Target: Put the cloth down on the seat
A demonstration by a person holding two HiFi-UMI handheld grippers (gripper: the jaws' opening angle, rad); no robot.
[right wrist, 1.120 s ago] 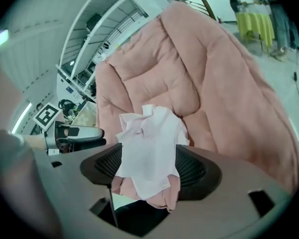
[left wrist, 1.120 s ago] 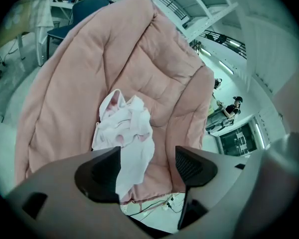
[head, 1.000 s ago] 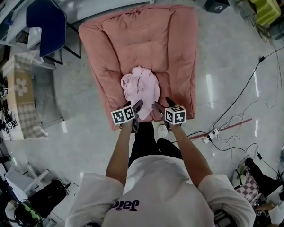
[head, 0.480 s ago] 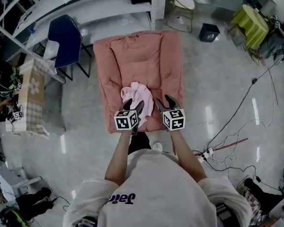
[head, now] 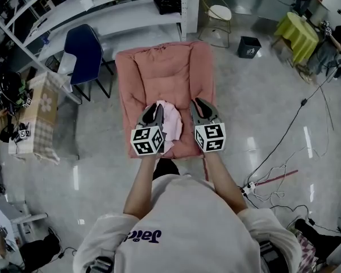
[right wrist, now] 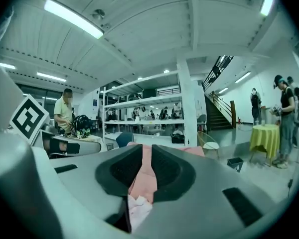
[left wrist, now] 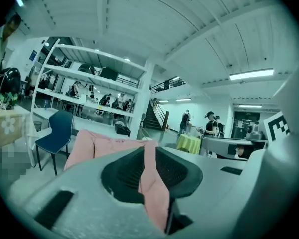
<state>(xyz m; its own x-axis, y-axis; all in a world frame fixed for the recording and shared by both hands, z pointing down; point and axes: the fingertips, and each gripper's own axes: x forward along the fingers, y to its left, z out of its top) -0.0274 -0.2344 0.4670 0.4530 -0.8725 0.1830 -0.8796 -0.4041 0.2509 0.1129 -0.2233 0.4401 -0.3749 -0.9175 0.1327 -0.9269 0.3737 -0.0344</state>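
Both forearms are reaching straight out ahead of the person in the white T-shirt (head: 187,226), side by side and roughly parallel. The left forearm (head: 141,183) and right forearm (head: 224,181) are carrying the tools well above the glossy grey floor (head: 261,112). The left gripper (head: 155,108) is pointing forward, close to level, its marker cube facing up toward the head camera. The right gripper (head: 197,103) is mirroring it just beside, with the same near-level attitude.

Looking along the left tool, its dark-padded jaws have just been closing and are now sitting almost together. Only a slim slit is showing between them, and they are gripping nothing. Pink is peeking through that slit from beyond. The right tool is telling the same story: its jaws have just been closing and are standing nearly together, clamped on nothing.

The crumpled pale pink cloth (head: 171,124) is lying free on the front part of the salmon-pink padded floor seat (head: 165,73), well below the grippers. From the head camera it is appearing between the two grippers, and neither tool is touching it. A blue plastic chair (head: 85,50) is standing just left of the seat, with white metal shelving (head: 131,4) running behind.
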